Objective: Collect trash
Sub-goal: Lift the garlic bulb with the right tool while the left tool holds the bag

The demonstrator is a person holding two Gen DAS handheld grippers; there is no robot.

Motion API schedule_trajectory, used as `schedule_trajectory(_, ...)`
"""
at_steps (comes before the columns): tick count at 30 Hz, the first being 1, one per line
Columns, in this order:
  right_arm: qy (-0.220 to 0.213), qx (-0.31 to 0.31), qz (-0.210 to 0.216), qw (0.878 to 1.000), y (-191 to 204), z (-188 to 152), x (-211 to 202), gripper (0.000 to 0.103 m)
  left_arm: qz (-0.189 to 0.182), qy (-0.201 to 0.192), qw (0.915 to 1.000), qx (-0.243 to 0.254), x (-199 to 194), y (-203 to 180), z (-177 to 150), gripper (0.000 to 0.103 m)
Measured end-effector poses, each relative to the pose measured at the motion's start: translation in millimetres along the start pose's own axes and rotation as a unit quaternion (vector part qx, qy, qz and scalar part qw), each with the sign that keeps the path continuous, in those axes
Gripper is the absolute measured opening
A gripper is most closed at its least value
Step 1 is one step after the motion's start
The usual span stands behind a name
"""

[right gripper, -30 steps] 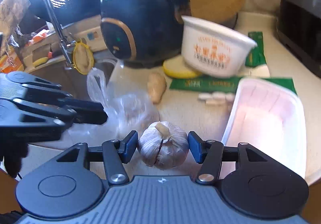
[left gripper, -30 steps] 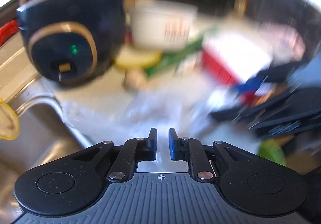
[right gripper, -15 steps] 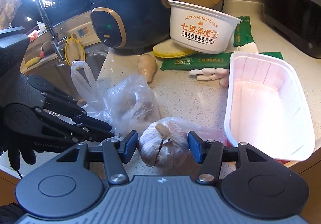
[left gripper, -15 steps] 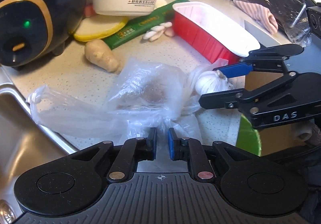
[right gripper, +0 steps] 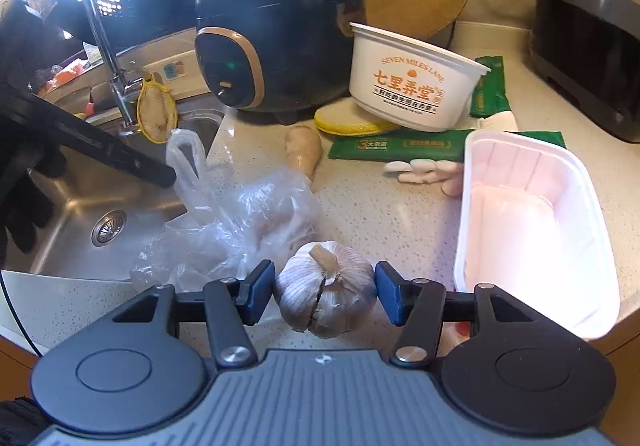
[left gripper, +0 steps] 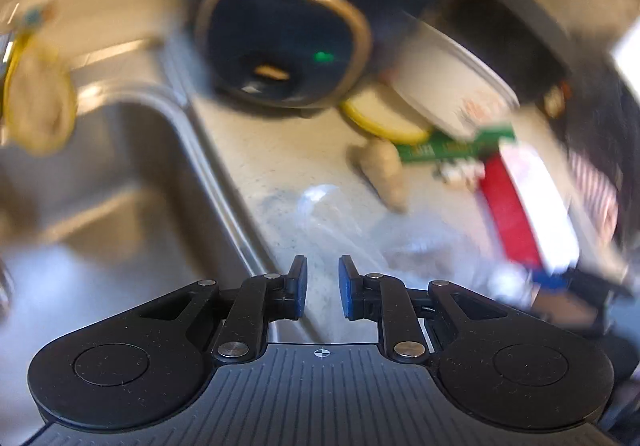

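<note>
My right gripper (right gripper: 325,292) is shut on a garlic bulb (right gripper: 326,288), held just above the speckled counter's front edge. A crumpled clear plastic bag (right gripper: 248,222) lies on the counter just beyond it, its handle loop standing up by the sink. In the right wrist view my left gripper (right gripper: 166,178) reaches in from the left over the sink, its tip beside that handle. In the blurred left wrist view the left gripper (left gripper: 323,286) has its jaws opening with nothing between them, over the sink's rim, and the bag (left gripper: 340,218) lies ahead.
A steel sink (right gripper: 80,214) with a faucet (right gripper: 100,30) is at left. Behind the bag stand a dark rice cooker (right gripper: 272,46), a white paper bowl (right gripper: 412,86), a ginger piece (right gripper: 304,150) and green packets (right gripper: 400,146). A white tray (right gripper: 532,222) sits right.
My left gripper swung left from the bag's front toward the sink and rolled, and its jaws widened. The right gripper stayed put with the garlic.
</note>
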State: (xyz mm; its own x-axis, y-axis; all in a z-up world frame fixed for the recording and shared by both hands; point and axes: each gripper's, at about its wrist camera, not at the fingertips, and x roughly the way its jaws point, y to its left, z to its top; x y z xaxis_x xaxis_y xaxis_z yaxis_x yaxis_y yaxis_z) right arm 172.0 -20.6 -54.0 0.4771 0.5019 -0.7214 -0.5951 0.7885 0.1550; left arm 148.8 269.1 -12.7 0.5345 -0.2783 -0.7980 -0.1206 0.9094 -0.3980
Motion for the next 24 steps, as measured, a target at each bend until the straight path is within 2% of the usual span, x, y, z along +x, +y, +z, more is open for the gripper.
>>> schedule_trajectory(2, 0.003, -0.001, 0.002, 1.0, 1, 1, 3, 0.055, -0.035, -0.006, 0.9971, -0.068, 0, 20, -2, 0.02)
schedule_trajectory(4, 0.005, -0.002, 0.006, 1.0, 4, 1, 7, 0.055, -0.057, 0.002, 0.9941, -0.093, 2, 29, -7, 0.02)
schedule_trajectory(9, 0.012, -0.004, 0.02, 1.0, 8, 6, 24, 0.055, -0.114, 0.033, 0.9923, -0.036, 21, 9, -17, 0.02)
schedule_trajectory(11, 0.015, -0.011, 0.016, 1.0, 12, 7, 33, 0.055, -0.082, 0.031, 0.9958, -0.025, 32, 2, -17, 0.02)
schedule_trajectory(13, 0.019, -0.014, 0.015, 1.0, 13, 7, 38, 0.055, -0.043, 0.012, 0.999, -0.011, 37, -5, -14, 0.021)
schedule_trajectory(15, 0.017, -0.018, 0.016, 1.0, 16, 6, 39, 0.055, -0.014, -0.003, 0.9999, -0.005, 35, -7, -12, 0.032)
schedule_trajectory(16, 0.018, -0.022, 0.014, 1.0, 18, 6, 39, 0.055, -0.008, -0.008, 0.9999, -0.001, 33, -8, -13, 0.033)
schedule_trajectory(20, 0.013, -0.037, 0.009, 0.999, 24, 5, 41, 0.055, -0.004, -0.015, 0.9997, -0.017, 36, 1, -9, 0.033)
schedule_trajectory(22, 0.012, -0.04, 0.008, 0.999, 25, 5, 42, 0.055, -0.014, -0.013, 0.9992, -0.036, 42, 5, -4, 0.032)
schedule_trajectory(24, 0.016, -0.037, 0.012, 0.999, 25, 6, 44, 0.055, -0.042, -0.009, 0.9979, -0.05, 50, 4, 1, 0.032)
